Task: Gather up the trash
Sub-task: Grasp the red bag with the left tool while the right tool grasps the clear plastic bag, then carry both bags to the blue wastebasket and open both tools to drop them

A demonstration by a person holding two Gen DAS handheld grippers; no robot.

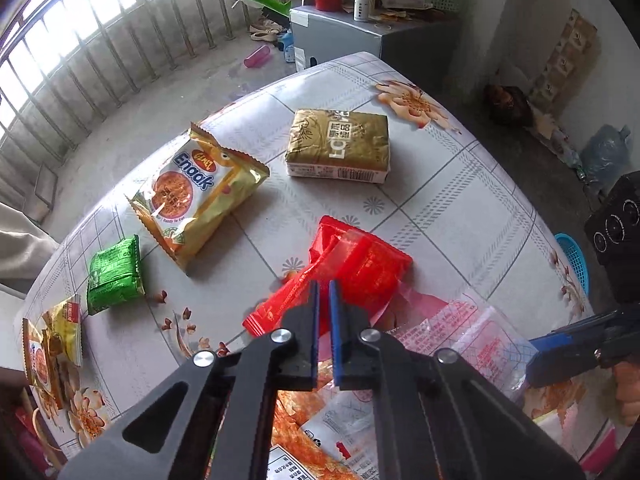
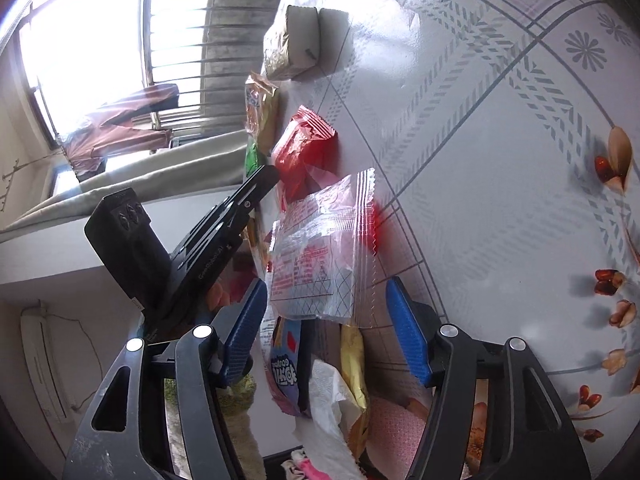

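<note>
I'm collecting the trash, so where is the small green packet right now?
In the left wrist view, the green packet lies on the table's left side, between the yellow Enaak noodle pack and a small yellow wrapper near the edge.

"Enaak" in blue letters on the yellow noodle pkt (image 1: 196, 196), lying near the table's (image 1: 460, 200) left edge; a small strip under the bowl pic reads approx "Ready to Eat". The gold tissue pack (image 1: 340, 144), toward the far edge, carries "LC" plus Chinese chars, with a barcode on its white side, digits too small to read. The clear wrapper (image 2: 324, 248) has red and blue print, illegible. The left gripper (image 2: 224, 252) body shows a white logo, unclear.
</note>
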